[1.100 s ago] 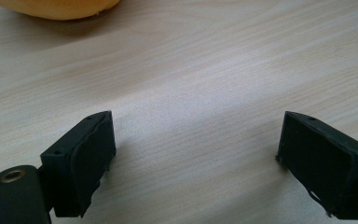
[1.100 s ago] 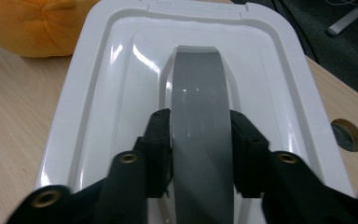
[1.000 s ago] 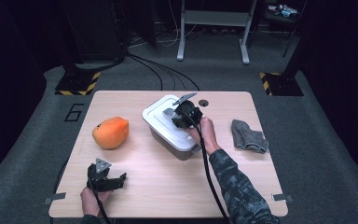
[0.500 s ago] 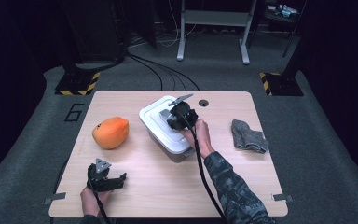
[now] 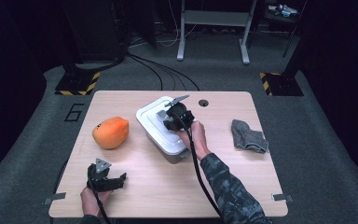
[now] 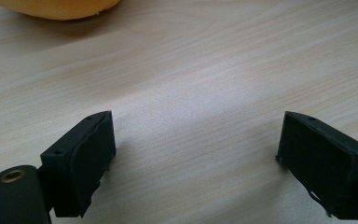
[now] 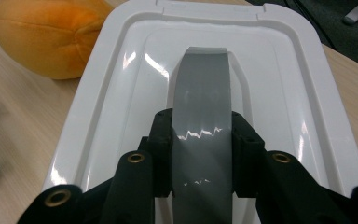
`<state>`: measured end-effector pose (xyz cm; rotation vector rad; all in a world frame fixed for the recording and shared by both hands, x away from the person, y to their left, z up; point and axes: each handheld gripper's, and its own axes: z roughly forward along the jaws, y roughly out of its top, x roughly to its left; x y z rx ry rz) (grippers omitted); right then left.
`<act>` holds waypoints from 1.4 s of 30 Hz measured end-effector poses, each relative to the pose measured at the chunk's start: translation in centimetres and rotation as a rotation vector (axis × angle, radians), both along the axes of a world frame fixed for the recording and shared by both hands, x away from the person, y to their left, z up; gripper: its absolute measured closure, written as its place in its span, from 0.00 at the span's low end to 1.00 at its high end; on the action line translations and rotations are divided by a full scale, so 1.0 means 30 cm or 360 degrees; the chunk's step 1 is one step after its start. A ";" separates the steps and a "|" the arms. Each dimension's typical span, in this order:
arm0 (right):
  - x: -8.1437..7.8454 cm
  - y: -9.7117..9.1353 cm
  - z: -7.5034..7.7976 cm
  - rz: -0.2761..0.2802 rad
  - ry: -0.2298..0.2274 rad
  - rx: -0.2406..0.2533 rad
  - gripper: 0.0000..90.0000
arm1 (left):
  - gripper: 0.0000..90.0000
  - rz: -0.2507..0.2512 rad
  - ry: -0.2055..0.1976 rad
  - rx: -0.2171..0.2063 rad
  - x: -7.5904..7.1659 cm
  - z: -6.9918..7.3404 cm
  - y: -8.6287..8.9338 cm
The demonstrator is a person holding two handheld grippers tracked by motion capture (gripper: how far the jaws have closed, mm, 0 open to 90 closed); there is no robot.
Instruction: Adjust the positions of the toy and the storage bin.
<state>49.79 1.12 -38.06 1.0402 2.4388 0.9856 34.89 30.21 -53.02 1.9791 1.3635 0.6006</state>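
Near table's (image 5: 242, 186) middle, right claw (image 7: 200, 154) clamps lid handle (image 7: 200, 93); left claw (image 6: 196, 163) gapes near edge.

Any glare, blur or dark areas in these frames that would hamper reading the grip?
Right gripper view: sharp, with bright glare streaks on the grey handle and glossy white lid, yet the right gripper pads visibly clamp the handle. Left gripper view: evenly lit, left gripper casting soft shadows on the table. High view: table lit, surrounding room dark.

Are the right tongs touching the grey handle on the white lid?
Touching. In the right gripper view, the right tongs have both pads pressed against the sides of the grey handle on the white lid, with no gap showing.
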 end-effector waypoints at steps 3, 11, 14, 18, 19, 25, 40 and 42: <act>-0.001 0.002 -0.001 -0.0006 -0.0009 0.0001 0.74 | 0.12 0.0000 0.0000 0.0000 0.000 0.000 0.000; -0.002 0.001 0.000 -0.0006 -0.0018 -0.0011 0.74 | 0.12 0.0001 0.0000 0.0000 0.000 0.000 0.000; -0.003 -0.001 0.005 -0.0017 -0.0028 0.0010 0.74 | 0.12 0.0007 -0.0001 0.0000 0.000 0.000 0.000; -0.001 -0.008 0.021 -0.0026 -0.0034 0.0016 0.74 | 0.12 0.0006 -0.0001 0.0000 0.000 0.000 0.001; -0.003 -0.010 0.025 -0.0033 -0.0030 0.0016 0.74 | 0.12 0.0013 -0.0010 -0.0002 0.000 -0.002 0.000; -0.006 -0.025 0.037 -0.0025 -0.0070 0.0017 0.74 | 0.12 0.0006 0.0001 0.0000 0.000 0.000 0.001; -0.023 -0.086 0.130 -0.0087 -0.0136 0.0061 0.74 | 0.12 0.0004 -0.0001 0.0003 -0.001 0.000 0.000; -0.020 -0.099 0.142 -0.0086 -0.0155 0.0070 0.74 | 0.12 0.0004 -0.0003 0.0004 -0.001 -0.001 0.000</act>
